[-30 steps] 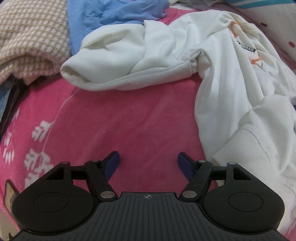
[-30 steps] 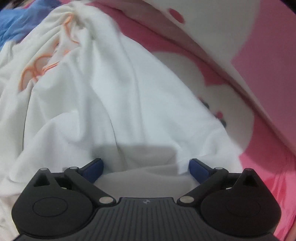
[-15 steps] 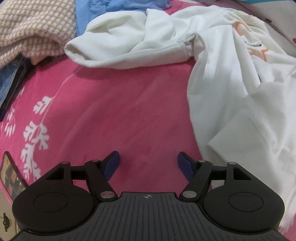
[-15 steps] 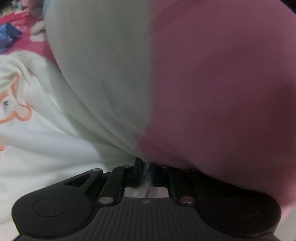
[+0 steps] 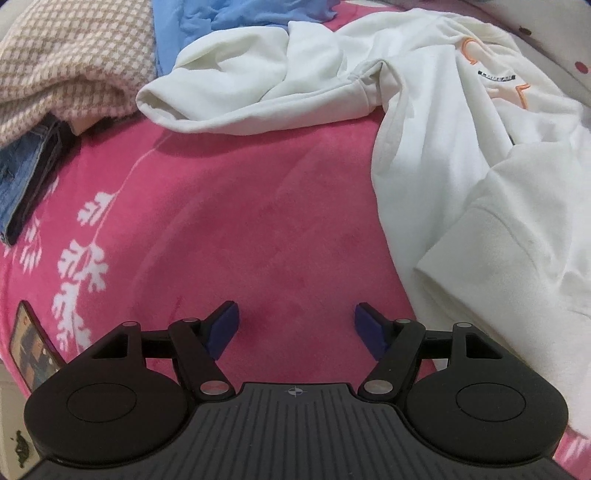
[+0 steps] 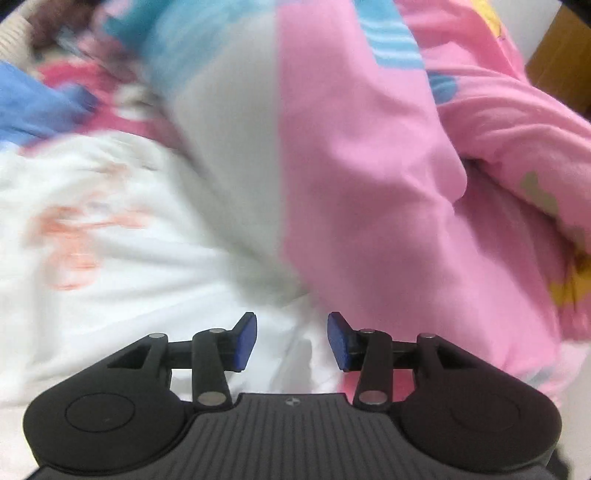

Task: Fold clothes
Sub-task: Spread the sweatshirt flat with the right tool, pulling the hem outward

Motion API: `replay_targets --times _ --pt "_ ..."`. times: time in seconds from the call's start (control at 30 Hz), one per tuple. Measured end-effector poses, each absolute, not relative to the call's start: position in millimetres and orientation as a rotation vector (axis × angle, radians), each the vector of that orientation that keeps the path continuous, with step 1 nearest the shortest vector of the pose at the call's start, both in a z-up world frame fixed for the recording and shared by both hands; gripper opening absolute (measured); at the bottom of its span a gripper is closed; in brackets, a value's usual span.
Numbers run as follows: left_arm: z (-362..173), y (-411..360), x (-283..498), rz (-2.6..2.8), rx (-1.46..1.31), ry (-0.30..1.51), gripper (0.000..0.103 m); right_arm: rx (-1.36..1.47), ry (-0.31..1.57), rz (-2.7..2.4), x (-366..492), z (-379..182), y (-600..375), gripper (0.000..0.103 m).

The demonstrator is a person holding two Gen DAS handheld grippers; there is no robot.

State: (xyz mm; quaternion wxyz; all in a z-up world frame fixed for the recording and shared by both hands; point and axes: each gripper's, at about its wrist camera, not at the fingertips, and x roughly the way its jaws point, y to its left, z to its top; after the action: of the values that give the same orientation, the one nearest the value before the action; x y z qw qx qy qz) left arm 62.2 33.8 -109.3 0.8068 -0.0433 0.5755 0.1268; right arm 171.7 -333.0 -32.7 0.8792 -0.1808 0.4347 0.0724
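A white sweatshirt (image 5: 436, 122) with orange print lies crumpled on a pink bedspread (image 5: 258, 206), one sleeve stretched left, its hem at the right. My left gripper (image 5: 295, 328) is open and empty, low over bare bedspread, left of the hem. In the blurred right wrist view the sweatshirt (image 6: 122, 258) fills the left. My right gripper (image 6: 291, 341) is open, nothing between its pads, above the white cloth beside a pink and white quilt (image 6: 369, 184).
A beige checked garment (image 5: 62, 66), a blue garment (image 5: 221, 18) and folded jeans (image 5: 22, 177) lie at the back left. A phone (image 5: 31, 350) lies at the left edge of the bed. The quilt piles up at the right.
My right gripper shut on the cloth half a second ago, then opened and pulled back. My left gripper has drawn back toward me, so more bedspread shows.
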Motion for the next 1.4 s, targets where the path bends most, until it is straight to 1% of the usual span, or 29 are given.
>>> replay_targets --times 0.1,0.17,0.3,0.4,0.63,0.73,0.77,0.83,0.87,0.9,1.0,1.2,1.33,1.4 --pt "-106 36 58 0.222 -0.131 1.225 0.069 -0.339 0.961 0.329 121 -27 -309 0.045" --pt "-104 38 57 0.178 -0.170 1.217 0.069 -0.349 0.988 0.459 92 -28 -269 0.045" --pt "-102 47 55 0.114 -0.285 1.193 0.069 -0.347 1.052 0.628 56 -34 -212 0.045" --pt "-103 56 59 0.080 -0.391 1.182 0.067 -0.386 1.120 0.688 31 -58 -181 0.045" --pt "-102 51 65 -0.142 -0.455 1.205 0.067 -0.499 1.228 0.613 -14 -93 -172 0.045" --pt "-107 43 65 -0.245 -0.485 1.249 0.067 -0.454 1.232 0.562 -20 -96 -175 0.045" --pt "-109 39 65 -0.271 -0.477 1.273 0.067 -0.431 1.230 0.547 -22 -96 -176 0.042" --pt "-113 31 65 -0.307 -0.446 1.310 0.067 -0.394 1.228 0.508 -23 -91 -180 0.030" --pt "-114 27 63 -0.319 -0.427 1.324 0.067 -0.377 1.229 0.490 -24 -88 -183 0.021" --pt "-115 23 62 -0.328 -0.409 1.336 0.066 -0.359 1.231 0.475 -26 -84 -188 0.011" --pt "-116 15 59 -0.353 -0.355 1.366 0.064 -0.338 1.217 0.424 -32 -70 -200 0.007" --pt "-119 2 55 -0.403 -0.262 1.410 0.063 -0.339 1.181 0.260 -36 -41 -240 0.006" --pt "-122 -6 55 -0.399 -0.219 1.420 0.064 -0.386 1.176 0.111 -30 -41 -280 0.006" --pt "-124 -7 54 -0.388 -0.212 1.419 0.065 -0.395 1.211 0.010 -21 -51 -301 0.004"
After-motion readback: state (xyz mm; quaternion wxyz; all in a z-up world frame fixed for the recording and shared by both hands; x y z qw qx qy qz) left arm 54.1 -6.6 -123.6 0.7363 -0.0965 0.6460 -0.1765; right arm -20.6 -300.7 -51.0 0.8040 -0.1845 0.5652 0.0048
